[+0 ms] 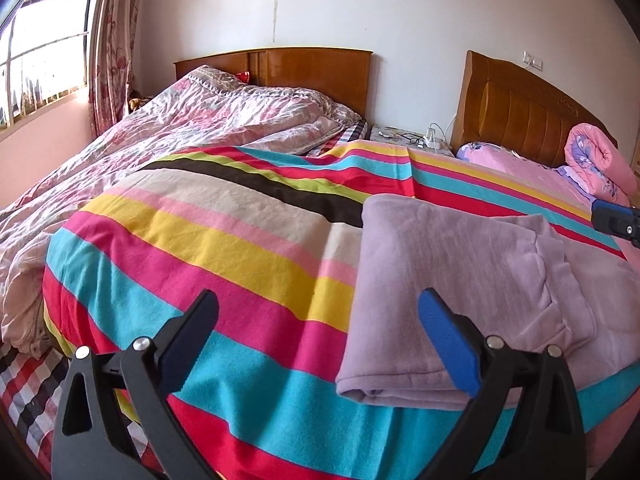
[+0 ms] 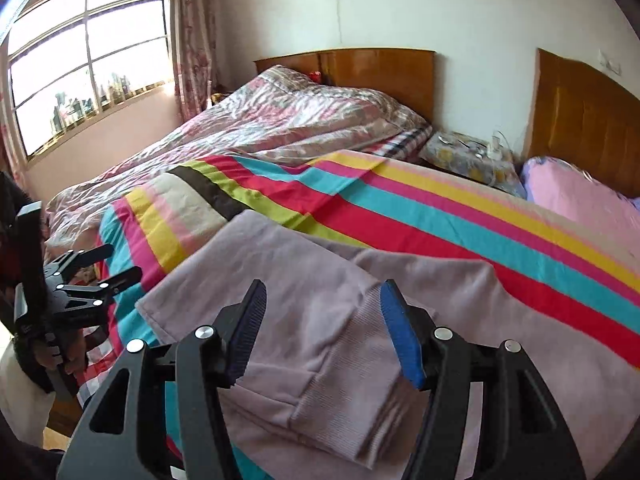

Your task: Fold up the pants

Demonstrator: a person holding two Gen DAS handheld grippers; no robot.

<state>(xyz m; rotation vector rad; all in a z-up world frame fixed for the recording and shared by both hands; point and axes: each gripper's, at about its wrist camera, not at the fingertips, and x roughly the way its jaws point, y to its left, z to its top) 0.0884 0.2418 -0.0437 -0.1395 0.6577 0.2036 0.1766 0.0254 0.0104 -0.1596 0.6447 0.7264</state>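
Left wrist view: the pants [image 1: 472,280] lie at the lower right of the frame on the striped blanket [image 1: 240,248] that covers the bed [image 1: 24,392]. They are lilac, thick and fleecy, already doubled into a rough slab with a rounded fold along the near edge. They look soft and limp, light enough to lift, and likely to sag and slide open unless both layers are pinched together. The left tongs [image 1: 318,344] stand wide open, holding nothing; the blue right pad overlaps the near left part of the pants in the picture, though whether it touches them I cannot tell. The near left corner of the fold seems the best place to grip. To the left of the pants the blanket lies bare and fairly flat, giving room to sweep. The right tongs [image 1: 616,222] show only as a blue and black sliver at the right edge.

Right wrist view: the pants [image 2: 304,280] fill the lower middle, with the ribbed cuff [image 2: 352,372] between the pads of the right tongs [image 2: 323,336], which are open and grip nothing. The cuff is denser and less slippery than the fleece, a fair hold. The left tongs [image 2: 102,266], open, hang at the left of the frame beyond the bed's edge. Upper right of the pants the blanket is free; the quilt [image 2: 280,120] is well apart.
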